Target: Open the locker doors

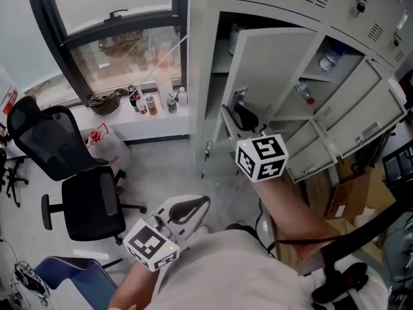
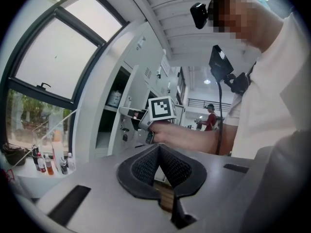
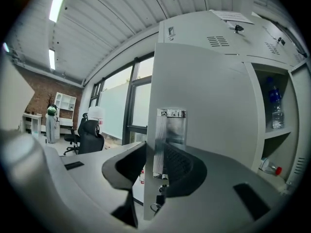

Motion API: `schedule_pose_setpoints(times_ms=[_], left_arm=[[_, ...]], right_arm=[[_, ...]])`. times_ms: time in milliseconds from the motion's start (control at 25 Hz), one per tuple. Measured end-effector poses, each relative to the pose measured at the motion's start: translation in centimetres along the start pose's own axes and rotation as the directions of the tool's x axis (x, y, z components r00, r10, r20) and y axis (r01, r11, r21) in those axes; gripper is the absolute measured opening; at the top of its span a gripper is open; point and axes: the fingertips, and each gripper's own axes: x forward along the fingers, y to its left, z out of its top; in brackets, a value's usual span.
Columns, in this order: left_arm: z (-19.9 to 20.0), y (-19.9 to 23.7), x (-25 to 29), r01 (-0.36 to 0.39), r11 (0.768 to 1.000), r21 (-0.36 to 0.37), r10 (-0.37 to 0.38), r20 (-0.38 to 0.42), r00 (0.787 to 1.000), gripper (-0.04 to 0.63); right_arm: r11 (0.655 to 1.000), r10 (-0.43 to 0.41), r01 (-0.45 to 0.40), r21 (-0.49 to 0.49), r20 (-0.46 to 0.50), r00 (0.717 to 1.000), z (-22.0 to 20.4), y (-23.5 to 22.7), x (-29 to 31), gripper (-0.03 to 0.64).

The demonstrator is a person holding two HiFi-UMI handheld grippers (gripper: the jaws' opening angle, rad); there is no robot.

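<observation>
A grey locker door (image 1: 274, 70) stands swung out from the bank of lockers (image 1: 335, 5). My right gripper (image 1: 240, 116), in front of its marker cube (image 1: 261, 157), has one jaw on each side of that door's free edge, by the metal latch plate (image 3: 170, 130). In the right gripper view the door (image 3: 204, 101) runs between the jaws of the gripper (image 3: 155, 161), and both pads touch it. My left gripper (image 1: 191, 206) hangs low near my body, away from the lockers, its jaws together and holding nothing (image 2: 156, 150).
More doors (image 1: 352, 102) to the right hang open, with bottles (image 1: 306, 94) on the shelves. A black office chair (image 1: 77, 173) stands at the left, below a window sill with small bottles (image 1: 150, 102). A cardboard box (image 1: 352, 192) sits low on the right.
</observation>
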Motion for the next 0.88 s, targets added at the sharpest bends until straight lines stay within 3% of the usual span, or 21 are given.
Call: schedule_pose_setpoints(times_ms=[520, 880], left_arm=[[-0.2, -3.1, 4.4, 0.151, 0.988, 0.020, -0.150, -0.031, 0.988, 0.011], [0.0, -5.2, 8.0, 0.275, 0.961, 0.035, -0.273, -0.063, 0.960, 0.011]], right_arm=[[0.995, 0.099, -0.099, 0.027, 0.005, 0.995, -0.7, -0.7, -7.4, 0.104], [0.985, 0.173, -0.173, 0.026, 0.022, 0.985, -1.0, -2.6, -12.1, 0.106]])
